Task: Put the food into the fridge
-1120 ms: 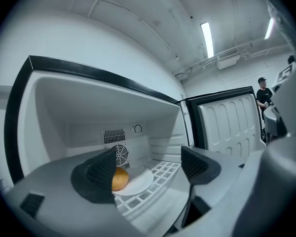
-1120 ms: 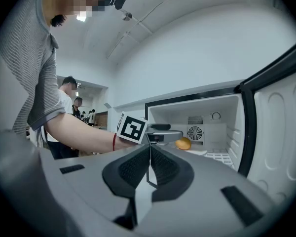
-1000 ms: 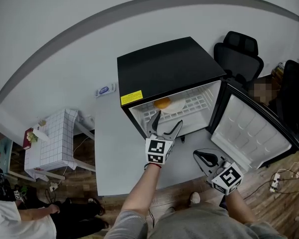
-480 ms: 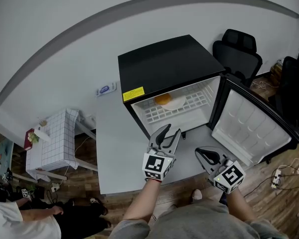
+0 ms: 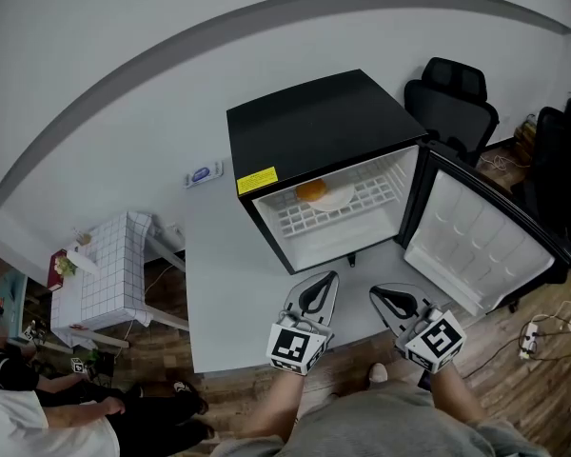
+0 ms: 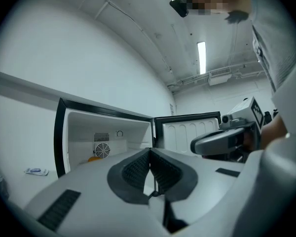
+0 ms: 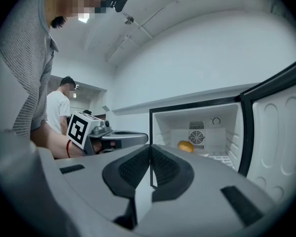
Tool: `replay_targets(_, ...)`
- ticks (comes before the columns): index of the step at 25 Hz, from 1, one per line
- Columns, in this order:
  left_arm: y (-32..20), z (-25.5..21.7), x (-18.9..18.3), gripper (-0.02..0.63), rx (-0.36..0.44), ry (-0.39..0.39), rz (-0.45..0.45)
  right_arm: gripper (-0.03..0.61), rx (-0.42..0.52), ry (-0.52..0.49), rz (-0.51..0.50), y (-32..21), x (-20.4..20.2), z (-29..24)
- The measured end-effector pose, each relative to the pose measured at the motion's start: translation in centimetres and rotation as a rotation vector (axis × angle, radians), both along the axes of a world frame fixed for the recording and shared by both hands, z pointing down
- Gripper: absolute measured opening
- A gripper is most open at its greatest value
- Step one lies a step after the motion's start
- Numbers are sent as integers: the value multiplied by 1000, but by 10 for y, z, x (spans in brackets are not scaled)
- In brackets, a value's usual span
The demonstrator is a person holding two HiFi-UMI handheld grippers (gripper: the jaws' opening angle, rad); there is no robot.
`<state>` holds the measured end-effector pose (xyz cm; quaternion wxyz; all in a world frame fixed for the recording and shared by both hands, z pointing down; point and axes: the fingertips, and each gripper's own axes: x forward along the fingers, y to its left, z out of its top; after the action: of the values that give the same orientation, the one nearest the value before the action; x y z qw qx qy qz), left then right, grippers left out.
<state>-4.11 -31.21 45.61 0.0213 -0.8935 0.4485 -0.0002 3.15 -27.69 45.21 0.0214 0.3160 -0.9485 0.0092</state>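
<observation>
Over grey table (image 5: pixel 219 284), just closing left gripper (image 5: pixel 324 284) on nothing, holding right gripper (image 5: pixel 385 298) pinched empty; seeing food (image 5: pixel 311 191) inside fridge (image 5: pixel 314 122), only needing door (image 5: pixel 481 246) shutting.

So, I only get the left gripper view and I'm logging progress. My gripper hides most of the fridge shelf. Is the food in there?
Observer: Yes. The head view shows the orange food on a white plate, on the shelf of the fridge.
Operator: Is the right gripper carrying anything?
Observer: No. In its own view the right gripper is shut and empty.
</observation>
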Motion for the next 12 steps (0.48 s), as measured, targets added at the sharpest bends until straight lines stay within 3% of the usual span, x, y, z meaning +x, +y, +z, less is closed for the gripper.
replay_targets(7, 51, 3, -1, 11, -23, 59, 48, 14, 26, 8, -4, 6, -1, -6)
replay_targets(12, 56, -3, -6, 11, -22, 76, 52, 12, 39, 25, -11, 8, -1, -9)
